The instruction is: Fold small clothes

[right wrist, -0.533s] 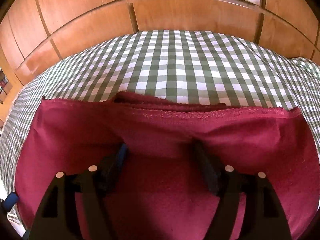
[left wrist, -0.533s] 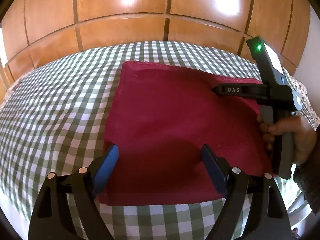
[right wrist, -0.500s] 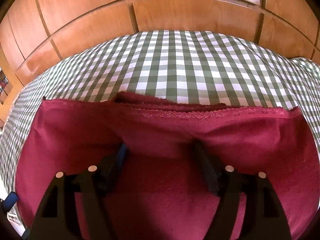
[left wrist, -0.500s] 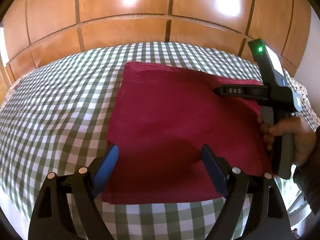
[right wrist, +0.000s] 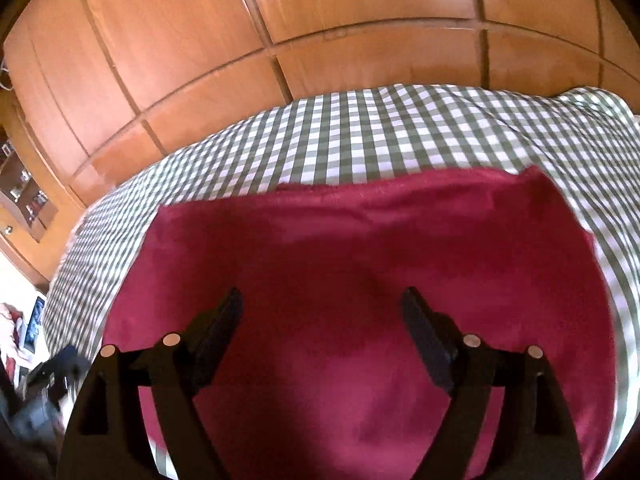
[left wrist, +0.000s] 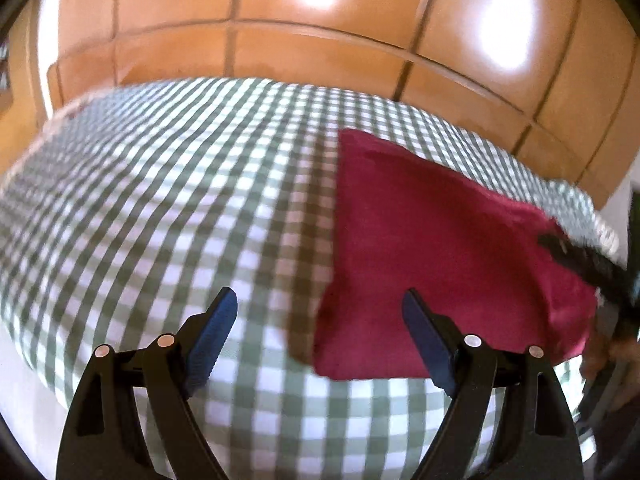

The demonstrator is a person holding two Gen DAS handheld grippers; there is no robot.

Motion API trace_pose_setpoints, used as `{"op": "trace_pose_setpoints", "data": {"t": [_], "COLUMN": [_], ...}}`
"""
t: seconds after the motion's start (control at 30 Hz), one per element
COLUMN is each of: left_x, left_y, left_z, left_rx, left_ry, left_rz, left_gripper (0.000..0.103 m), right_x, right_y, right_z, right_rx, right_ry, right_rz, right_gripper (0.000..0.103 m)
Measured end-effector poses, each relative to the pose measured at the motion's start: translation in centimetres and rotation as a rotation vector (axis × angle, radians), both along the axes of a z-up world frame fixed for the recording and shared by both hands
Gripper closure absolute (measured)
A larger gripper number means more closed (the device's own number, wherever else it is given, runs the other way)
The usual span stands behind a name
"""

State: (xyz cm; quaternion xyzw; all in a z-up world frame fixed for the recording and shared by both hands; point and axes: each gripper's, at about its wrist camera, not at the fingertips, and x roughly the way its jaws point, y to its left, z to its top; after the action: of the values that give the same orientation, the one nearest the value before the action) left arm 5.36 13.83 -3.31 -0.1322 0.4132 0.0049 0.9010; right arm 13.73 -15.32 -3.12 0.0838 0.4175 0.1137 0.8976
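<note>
Wood panelling backed a checked bedspread [left wrist: 160, 208]. From the left wrist, the left gripper [left wrist: 316, 312] gaped empty beside the red cloth [left wrist: 432, 248], seemingly folded, near the right edge. From the right wrist, the right gripper [right wrist: 320, 308], just opening, hovered empty above it; further folds possibly remained.

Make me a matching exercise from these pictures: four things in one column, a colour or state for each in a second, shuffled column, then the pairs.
Things
1. cloth
2. bedcover
3. wardrobe doors
4. left gripper

Colour or state
A. open, nothing between its fingers
B. dark red, lying flat
C. green and white checks
D. orange-brown wood

Pairs: 1-B, 2-C, 3-D, 4-A
</note>
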Motion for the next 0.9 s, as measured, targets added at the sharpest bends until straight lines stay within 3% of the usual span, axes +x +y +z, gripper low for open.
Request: {"op": "trace_pose_setpoints", "data": {"t": [0.07,0.2,0.27,0.33,0.43,0.57,0.6,0.7,0.73,0.9], "left_x": [-0.5,-0.8,-0.6,-0.4,-0.6,-1.3,-1.7,-2.3,-2.5,-2.2], "left_y": [1.8,3.3,2.6,1.3,0.4,-0.1,-0.1,-0.2,-0.5,-3.4], "left_z": [-0.6,-2.3,-2.9,-3.5,-3.9,-3.2,-2.8,-1.1,-0.4,1.5], "left_rx": [-0.095,-0.263,-0.279,-0.210,-0.147,-0.101,-0.088,-0.064,-0.056,-0.020], "left_ry": [0.015,0.059,0.081,0.113,0.120,0.110,0.100,0.025,-0.012,-0.085], "left_rz": [0.010,-0.015,-0.046,-0.068,-0.075,-0.077,-0.069,-0.064,-0.066,-0.166], "left_gripper": [0.021,0.038,0.050,0.070,0.070,0.070,0.065,0.038,0.033,0.032], "right_x": [-1.7,-5.3,-6.6,-7.4,-8.1,-8.5,-8.5,-8.9,-8.9,-9.3], "right_y": [-0.4,-1.2,-1.8,-2.8,-4.6,-4.8,-5.0,-6.4,-7.0,-10.3], "right_z": [0.2,0.0,-0.4,-1.5,-4.0,-3.7,-3.3,-1.5,-0.9,0.2], "right_rx": [-0.005,-0.067,-0.083,-0.082,-0.097,-0.072,-0.038,0.042,0.053,0.123], "right_ry": [-0.009,-0.023,-0.015,0.014,0.062,0.044,0.043,0.009,-0.006,-0.023], "right_rz": [0.003,-0.009,-0.020,-0.034,-0.069,-0.064,-0.063,-0.090,-0.109,-0.197], "right_gripper": [0.021,0.021,0.021,0.021,0.026,0.025,0.023,0.023,0.023,0.023]}}
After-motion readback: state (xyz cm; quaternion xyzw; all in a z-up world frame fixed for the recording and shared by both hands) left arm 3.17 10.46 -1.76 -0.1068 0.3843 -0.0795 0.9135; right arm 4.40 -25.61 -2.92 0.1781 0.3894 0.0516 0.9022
